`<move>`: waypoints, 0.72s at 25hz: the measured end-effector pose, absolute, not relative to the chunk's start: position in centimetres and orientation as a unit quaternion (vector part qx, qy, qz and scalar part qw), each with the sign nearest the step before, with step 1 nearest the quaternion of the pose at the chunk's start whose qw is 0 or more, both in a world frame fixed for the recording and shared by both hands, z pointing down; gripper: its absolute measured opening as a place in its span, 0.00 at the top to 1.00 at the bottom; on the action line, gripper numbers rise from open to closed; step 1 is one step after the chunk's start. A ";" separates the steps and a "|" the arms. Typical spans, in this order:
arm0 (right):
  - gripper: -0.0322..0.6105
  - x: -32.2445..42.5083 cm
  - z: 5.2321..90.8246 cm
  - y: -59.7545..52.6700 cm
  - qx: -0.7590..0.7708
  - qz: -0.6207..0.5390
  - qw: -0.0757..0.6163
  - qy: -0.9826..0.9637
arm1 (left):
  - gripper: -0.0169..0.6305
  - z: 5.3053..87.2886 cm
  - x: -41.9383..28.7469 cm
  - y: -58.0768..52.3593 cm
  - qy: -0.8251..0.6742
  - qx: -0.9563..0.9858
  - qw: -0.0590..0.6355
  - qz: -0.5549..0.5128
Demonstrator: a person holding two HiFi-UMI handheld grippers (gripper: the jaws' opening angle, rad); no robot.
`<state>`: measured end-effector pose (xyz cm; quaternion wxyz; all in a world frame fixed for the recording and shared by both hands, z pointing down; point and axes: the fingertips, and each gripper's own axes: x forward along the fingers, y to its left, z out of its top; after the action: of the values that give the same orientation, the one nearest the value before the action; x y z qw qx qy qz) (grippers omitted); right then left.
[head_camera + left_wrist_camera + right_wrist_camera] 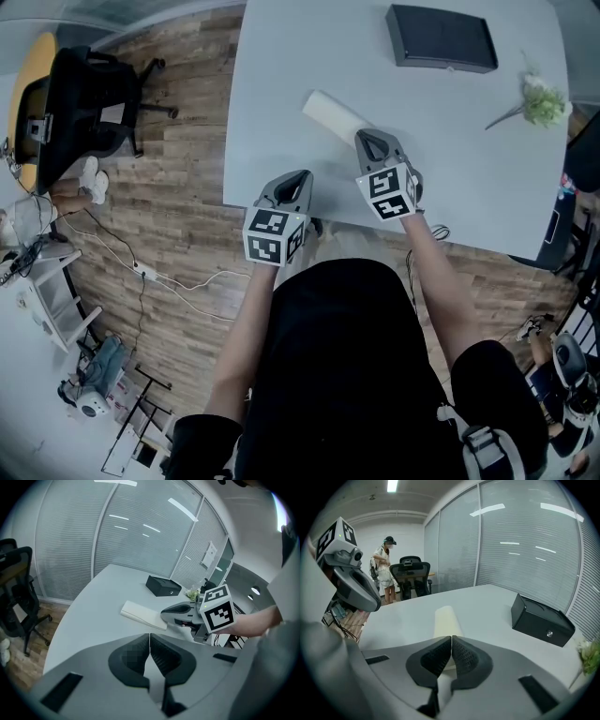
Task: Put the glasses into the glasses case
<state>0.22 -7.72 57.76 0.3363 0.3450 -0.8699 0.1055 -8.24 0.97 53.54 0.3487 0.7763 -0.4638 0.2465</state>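
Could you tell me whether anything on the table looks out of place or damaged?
Nothing stands out. The black box, the cream oblong piece and the green sprig lie apart on the white table, none visibly spilled or broken.

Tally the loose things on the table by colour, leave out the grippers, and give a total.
Cream: 1, the cream case
Black: 1, the black box
Green and white: 1, the plant sprig
Total: 3
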 end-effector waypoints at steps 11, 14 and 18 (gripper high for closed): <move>0.92 -1.0 57.0 -4.0 0.365 0.104 0.361 -0.852 | 0.94 53.6 -9.9 2.7 -0.427 0.799 0.346 0.243; 0.92 -0.9 56.5 -1.7 0.375 0.109 0.367 -0.845 | 0.94 53.4 -9.9 3.7 -0.409 0.811 0.341 0.243; 0.92 0.4 56.2 1.3 0.403 0.117 0.377 -0.825 | 0.94 52.9 -9.0 4.9 -0.376 0.832 0.327 0.245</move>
<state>0.40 1.34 56.20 0.3773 0.4034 -0.8253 0.1173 -9.01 4.86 52.93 0.3272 0.8319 -0.3756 0.2448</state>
